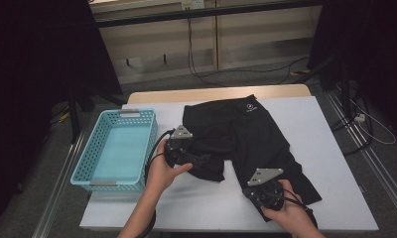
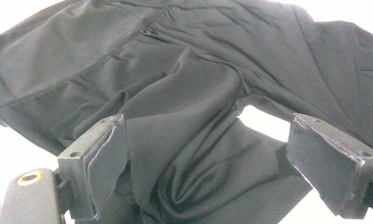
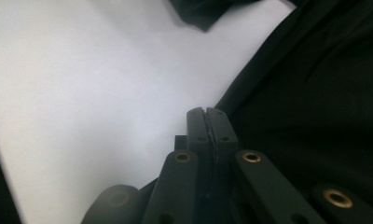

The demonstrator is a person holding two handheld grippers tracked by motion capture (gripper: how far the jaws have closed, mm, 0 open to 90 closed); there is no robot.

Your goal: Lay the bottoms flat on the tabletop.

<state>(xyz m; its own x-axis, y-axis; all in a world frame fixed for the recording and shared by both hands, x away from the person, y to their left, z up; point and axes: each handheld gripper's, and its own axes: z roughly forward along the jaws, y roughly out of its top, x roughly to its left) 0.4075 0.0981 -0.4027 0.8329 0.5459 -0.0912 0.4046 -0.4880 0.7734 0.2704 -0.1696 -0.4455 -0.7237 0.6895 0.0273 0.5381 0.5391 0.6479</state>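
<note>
Holding a gripper in each hand, I work on the black shorts [image 1: 241, 131] that lie spread on the white table [image 1: 315, 124]. My left gripper [image 2: 208, 154] is wide open, with its jaws on either side of a bunched fold at the end of one leg. That cloth sits between the jaws, but they do not squeeze it. My right gripper [image 3: 206, 122] is closed tight, jaws pressed together, right at the edge of the other leg. I cannot tell if any cloth is caught in them. In the high view, a blue basket [image 1: 95, 166] sits on the table to the left, just beside the shorts.
</note>
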